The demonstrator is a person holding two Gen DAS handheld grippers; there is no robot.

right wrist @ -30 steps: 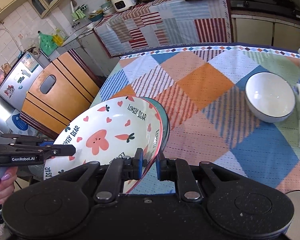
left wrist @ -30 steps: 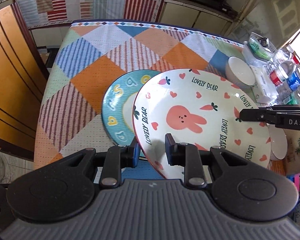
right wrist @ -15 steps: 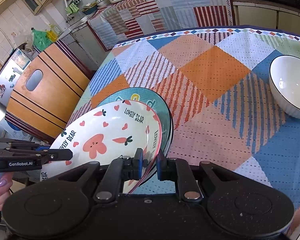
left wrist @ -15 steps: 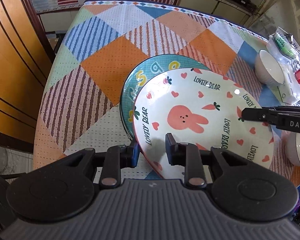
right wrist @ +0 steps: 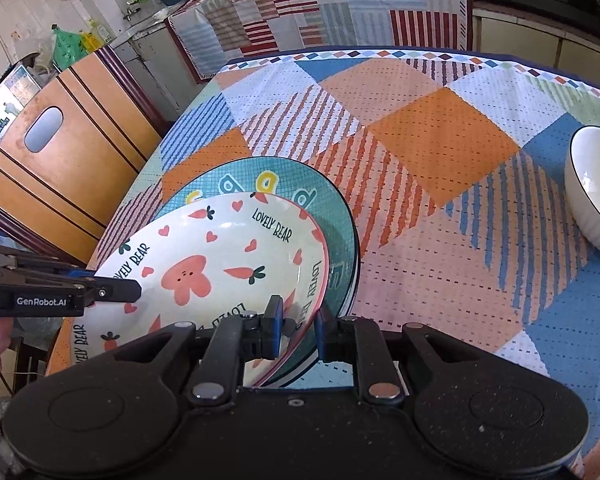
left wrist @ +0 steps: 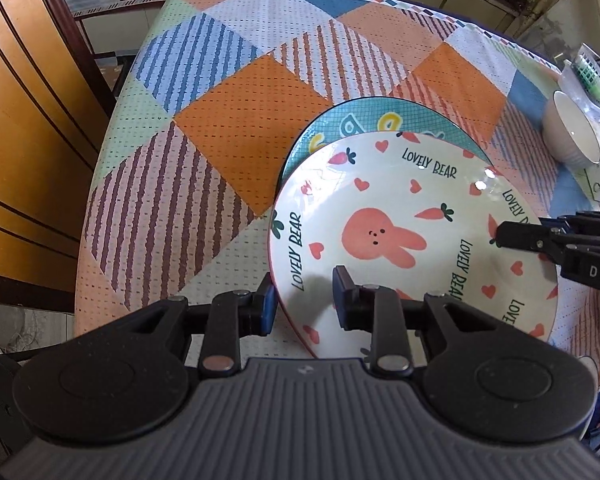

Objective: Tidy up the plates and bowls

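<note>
In the left wrist view, the cream rabbit plate (left wrist: 404, 240) fills the lower right of the frame, lying over the teal plate (left wrist: 380, 122), whose far rim shows just above it on the patchwork-covered surface (left wrist: 236, 128). So the two plates look all but stacked, though the rabbit plate sits off-centre toward the camera and seems not yet released. A white bowl (left wrist: 574, 140) waits at the right edge of the frame, well apart from the plates, so the bowls appear still to be dealt with. The left tongs (left wrist: 306, 296) at lower centre stand partly spread astride the plate's near rim, one finger outside it and one over the plate's face; the gap looks wider than the rim, so I judge the grip loose or just let go, though contact cannot be told for sure. The right tongs (left wrist: 500, 236) enter from the right edge, reaching onto the plate's rim. In the right wrist view, the same stack sits at centre left, and the right tongs at bottom centre are nearly pressed together, pinching the rabbit plate's rim between blue pads, with the teal plate's edge just beside the outer finger. The bowl lies at the right edge of the frame.
</note>
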